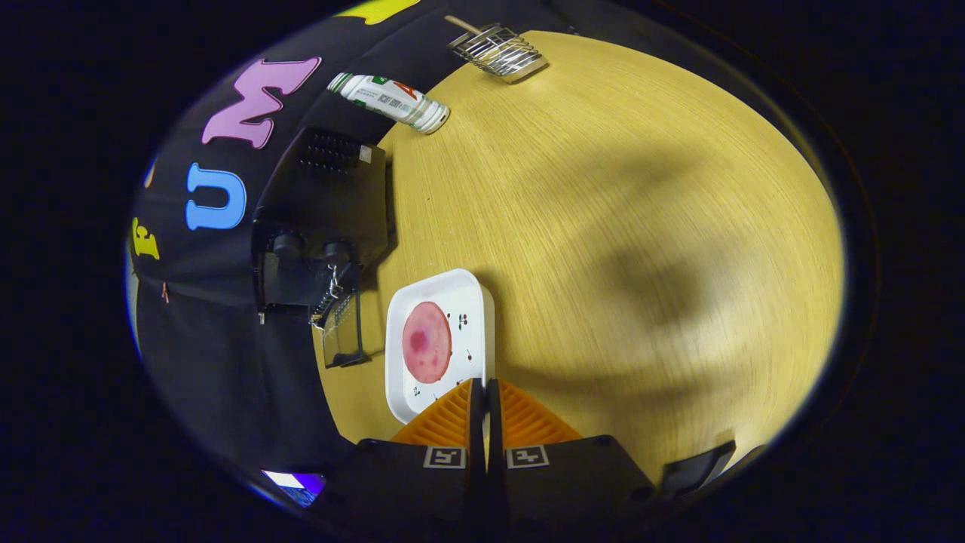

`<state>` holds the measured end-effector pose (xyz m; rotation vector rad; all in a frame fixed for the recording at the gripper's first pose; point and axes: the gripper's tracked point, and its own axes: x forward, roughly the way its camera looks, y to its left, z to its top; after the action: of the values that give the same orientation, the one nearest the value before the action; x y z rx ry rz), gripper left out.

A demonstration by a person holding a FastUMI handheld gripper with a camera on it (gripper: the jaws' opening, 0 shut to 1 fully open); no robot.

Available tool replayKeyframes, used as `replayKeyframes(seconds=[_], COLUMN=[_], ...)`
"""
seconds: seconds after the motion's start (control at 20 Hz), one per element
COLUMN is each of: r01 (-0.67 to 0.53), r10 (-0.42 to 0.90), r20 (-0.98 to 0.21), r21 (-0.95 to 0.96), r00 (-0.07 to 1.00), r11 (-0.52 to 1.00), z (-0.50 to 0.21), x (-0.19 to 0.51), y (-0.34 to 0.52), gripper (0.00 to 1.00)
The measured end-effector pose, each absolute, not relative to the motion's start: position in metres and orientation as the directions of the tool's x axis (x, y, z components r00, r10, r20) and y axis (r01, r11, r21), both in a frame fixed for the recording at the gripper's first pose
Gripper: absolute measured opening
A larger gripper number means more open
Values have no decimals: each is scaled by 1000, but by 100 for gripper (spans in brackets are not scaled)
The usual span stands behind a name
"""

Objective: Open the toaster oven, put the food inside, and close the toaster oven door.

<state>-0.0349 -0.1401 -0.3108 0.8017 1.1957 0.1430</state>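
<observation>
A white square plate [466, 302] lies on the wooden table [618, 226] just ahead of my fingers. On it rests a round pink slice of food [427, 342]. Beside the plate, against the black cloth wall, stands the black toaster oven [324, 204] with two knobs. Its glass door [343, 335] appears swung open, down toward the table, with a small chain hanging by it. My gripper [483, 386] is shut, fingers pressed together with nothing seen between them. The fingertips overlap the plate's near edge in this view, and I cannot tell if they touch it.
A white bottle [392, 99] with a green label lies on its side beyond the oven, near the wall. Farther off, a wire basket [497, 51] with a wooden stick in it sits at the table's far edge. Broad bare tabletop stretches away from the plate.
</observation>
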Motion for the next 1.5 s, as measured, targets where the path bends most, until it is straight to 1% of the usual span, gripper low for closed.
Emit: replayKeyframes(seconds=[0.35, 0.55, 0.85, 1.15, 1.3, 1.5], r01=[386, 405, 400, 374, 361, 333], r10=[513, 507, 495, 494, 492, 484], r20=[-716, -682, -629, -600, -580, -592], r21=[692, 726, 771, 791, 805, 787], r00=[473, 527, 600, 629, 649, 644], r11=[610, 556, 495, 484, 472, 519], z=[-285, -262, -234, -221, -217, -224], x=[-48, -58, -67, -72, -59, -27], y=[-129, -115, -70, -15, 18, 53], gripper=[5, 5, 5, 5, 5, 5])
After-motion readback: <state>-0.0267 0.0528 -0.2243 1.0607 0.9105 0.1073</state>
